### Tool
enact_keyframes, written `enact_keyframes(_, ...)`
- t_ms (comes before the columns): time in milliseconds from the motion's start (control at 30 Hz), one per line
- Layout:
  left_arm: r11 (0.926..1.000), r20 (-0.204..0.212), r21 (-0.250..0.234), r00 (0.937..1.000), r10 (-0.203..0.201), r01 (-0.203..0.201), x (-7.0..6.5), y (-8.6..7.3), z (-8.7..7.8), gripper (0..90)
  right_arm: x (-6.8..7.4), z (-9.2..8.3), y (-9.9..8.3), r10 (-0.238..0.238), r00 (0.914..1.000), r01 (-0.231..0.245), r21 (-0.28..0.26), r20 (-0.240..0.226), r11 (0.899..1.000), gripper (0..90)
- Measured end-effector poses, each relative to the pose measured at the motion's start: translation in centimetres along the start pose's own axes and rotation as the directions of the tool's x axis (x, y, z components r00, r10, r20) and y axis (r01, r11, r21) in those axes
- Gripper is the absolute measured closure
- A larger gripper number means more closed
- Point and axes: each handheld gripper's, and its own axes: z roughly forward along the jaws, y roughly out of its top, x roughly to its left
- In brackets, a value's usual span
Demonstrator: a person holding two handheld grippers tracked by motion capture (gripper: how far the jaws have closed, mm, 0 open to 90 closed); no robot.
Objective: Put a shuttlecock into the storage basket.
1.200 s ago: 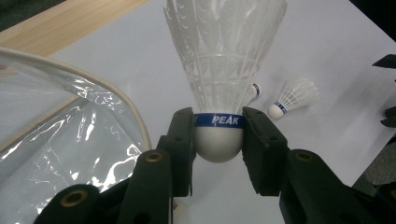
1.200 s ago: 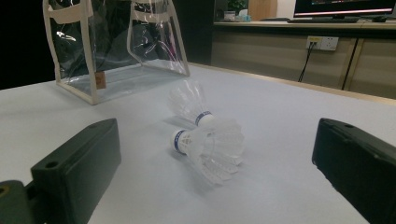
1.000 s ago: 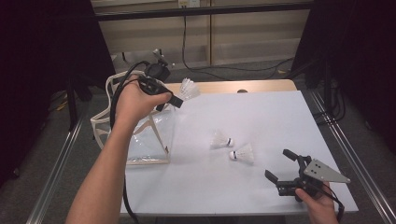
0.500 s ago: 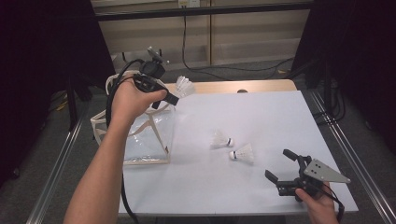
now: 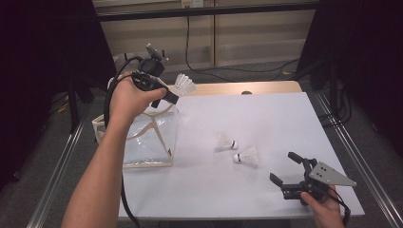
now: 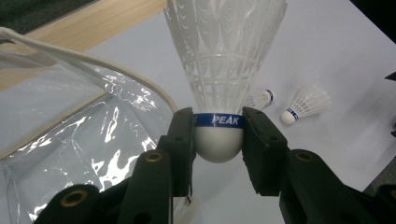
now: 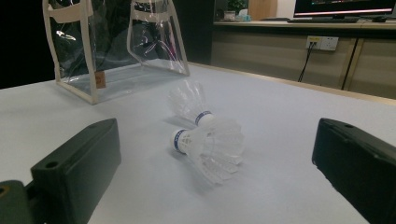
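My left gripper [image 5: 172, 95] [image 6: 218, 140] is shut on the cork base of a white shuttlecock [image 5: 183, 85] [image 6: 224, 70] with a blue band, held in the air over the back right corner of a clear plastic bag [image 5: 142, 137] [image 6: 70, 135] with cream trim. Two more shuttlecocks lie side by side on the white table: one [image 5: 225, 142] [image 7: 189, 105] farther back, one [image 5: 247, 156] [image 7: 210, 144] nearer. My right gripper [image 5: 287, 168] [image 7: 215, 186] rests open at the table's front right, jaws wide apart and pointing at that pair, with nothing between them.
The white tabletop [image 5: 266, 114] ends in a wooden strip [image 5: 237, 89] at the back. Metal rails [image 5: 57, 166] run along both sides. The bag [image 7: 116, 46] stands upright at the table's left. A black cable [image 5: 124, 199] hangs beside the left forearm.
The left hand has drifted slightly back and left with the shuttlecock, now nearer the bag's mouth. The right gripper has stayed put.
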Motion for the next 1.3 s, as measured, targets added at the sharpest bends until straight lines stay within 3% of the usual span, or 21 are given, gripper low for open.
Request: enact_keyframes(1300, 0.9998, -0.038, -0.008, 0.9992, -0.016, 0.016, 1.5, -0.1, -1.2, 65.6, 0.0, 0.0, 0.0, -0.001, 1.0, 0.001, 0.003, 0.003, 1.0, 0.7)
